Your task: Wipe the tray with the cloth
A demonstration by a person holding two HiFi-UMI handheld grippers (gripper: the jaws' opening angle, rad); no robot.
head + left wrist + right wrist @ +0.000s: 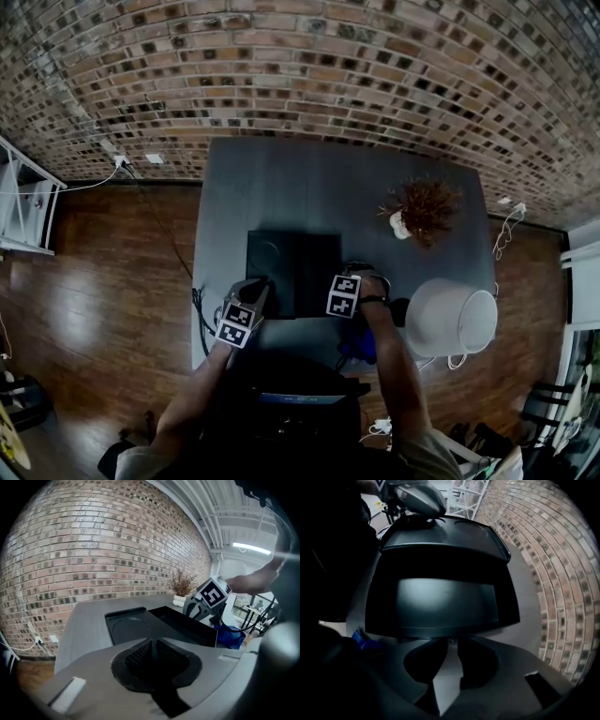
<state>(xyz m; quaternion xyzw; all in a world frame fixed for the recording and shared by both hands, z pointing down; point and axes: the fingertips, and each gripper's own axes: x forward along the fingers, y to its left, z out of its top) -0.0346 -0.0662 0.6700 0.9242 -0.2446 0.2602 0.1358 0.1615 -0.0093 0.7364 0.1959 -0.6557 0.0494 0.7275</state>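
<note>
A black tray (292,246) (136,623) (445,602) with a round recess and a deeper rectangular well lies in the middle of the dark grey table (281,178). My left gripper (261,289) (153,644) sits at the tray's near left corner, its mesh pads closed on the thin rim. My right gripper (349,281) (450,641) points steeply down at the tray's near right edge. Its jaws are shut, with the tips against the rim and nothing seen between them. A crumpled blue cloth (359,345) (232,637) (363,641) lies on the table beside the right gripper, held by neither.
A small potted dried plant (422,208) (182,585) stands at the table's far right. A large white rounded vessel (450,317) sits off the table's right near corner. A brick wall (300,66) backs the table. A cable (150,202) runs along the floor on the left.
</note>
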